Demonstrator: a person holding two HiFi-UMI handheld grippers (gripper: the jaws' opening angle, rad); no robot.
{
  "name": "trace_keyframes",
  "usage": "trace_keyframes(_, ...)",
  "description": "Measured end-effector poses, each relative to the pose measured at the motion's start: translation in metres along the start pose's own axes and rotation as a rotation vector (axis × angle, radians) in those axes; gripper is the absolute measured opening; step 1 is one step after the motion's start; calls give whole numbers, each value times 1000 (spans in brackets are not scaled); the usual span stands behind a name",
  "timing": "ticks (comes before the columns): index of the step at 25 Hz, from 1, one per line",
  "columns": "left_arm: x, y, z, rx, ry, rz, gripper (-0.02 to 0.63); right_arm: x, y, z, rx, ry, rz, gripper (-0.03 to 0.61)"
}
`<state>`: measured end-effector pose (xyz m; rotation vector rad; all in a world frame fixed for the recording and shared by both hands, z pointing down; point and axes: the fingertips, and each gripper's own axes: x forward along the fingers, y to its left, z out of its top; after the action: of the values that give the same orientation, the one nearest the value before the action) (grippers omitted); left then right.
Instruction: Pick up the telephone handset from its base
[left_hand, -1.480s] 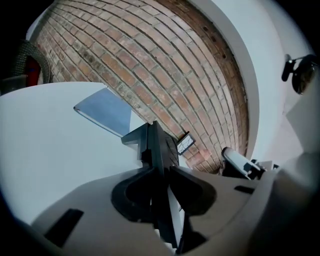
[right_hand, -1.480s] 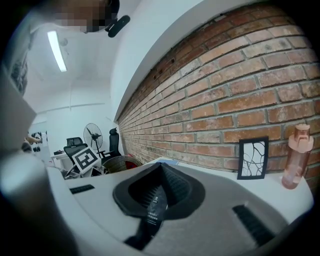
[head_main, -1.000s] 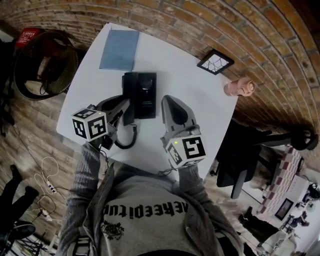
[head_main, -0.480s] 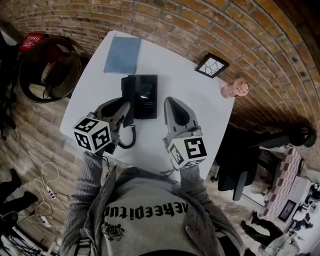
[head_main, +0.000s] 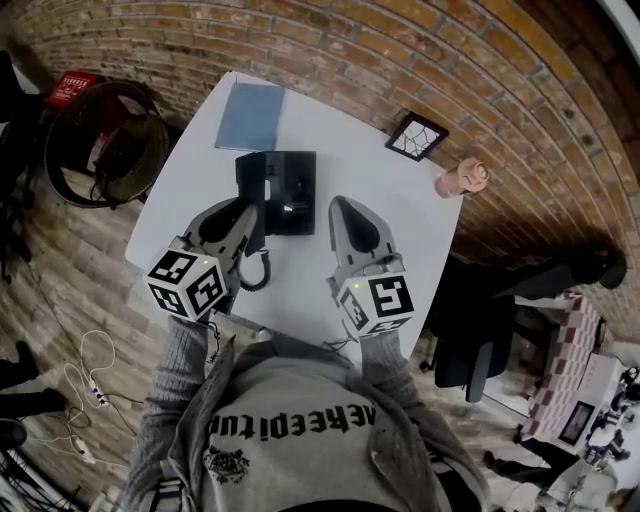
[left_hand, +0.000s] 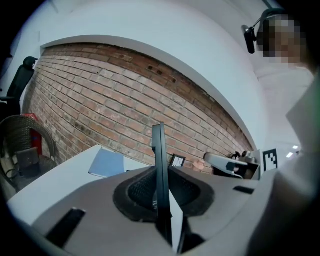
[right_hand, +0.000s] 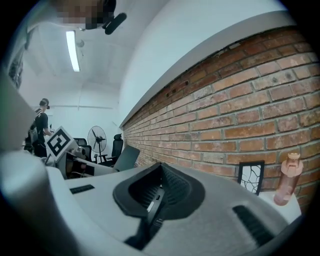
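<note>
A black telephone base (head_main: 295, 185) sits on the white table (head_main: 390, 220). My left gripper (head_main: 250, 212) is at the base's left side, shut on the black handset (head_main: 257, 232). The handset is lifted off its base. Its coiled cord (head_main: 256, 276) loops down onto the table. In the left gripper view the handset (left_hand: 159, 150) stands as a thin black edge pinched between the jaws of my left gripper (left_hand: 161, 192). My right gripper (head_main: 343, 208) hovers right of the base, shut, with nothing in it. The right gripper view shows my right gripper (right_hand: 157, 192) with its jaws together.
A blue notebook (head_main: 250, 115) lies at the table's far left. A small framed picture (head_main: 417, 137) and a pink bottle (head_main: 458, 180) stand by the brick wall. A wicker basket (head_main: 100, 140) is on the floor to the left, and an office chair (head_main: 480, 320) to the right.
My left gripper has risen toward the camera with the handset in it and rolled a little. The right gripper has come up slightly. Both grips are unchanged.
</note>
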<state>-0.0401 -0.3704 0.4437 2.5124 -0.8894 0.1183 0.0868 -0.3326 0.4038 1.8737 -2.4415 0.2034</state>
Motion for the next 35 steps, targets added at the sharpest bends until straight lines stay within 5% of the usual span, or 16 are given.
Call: trace_keyframes(35,-139,-79,66,209,-329,124,69,-107,50,68,-118,-158,-32,3)
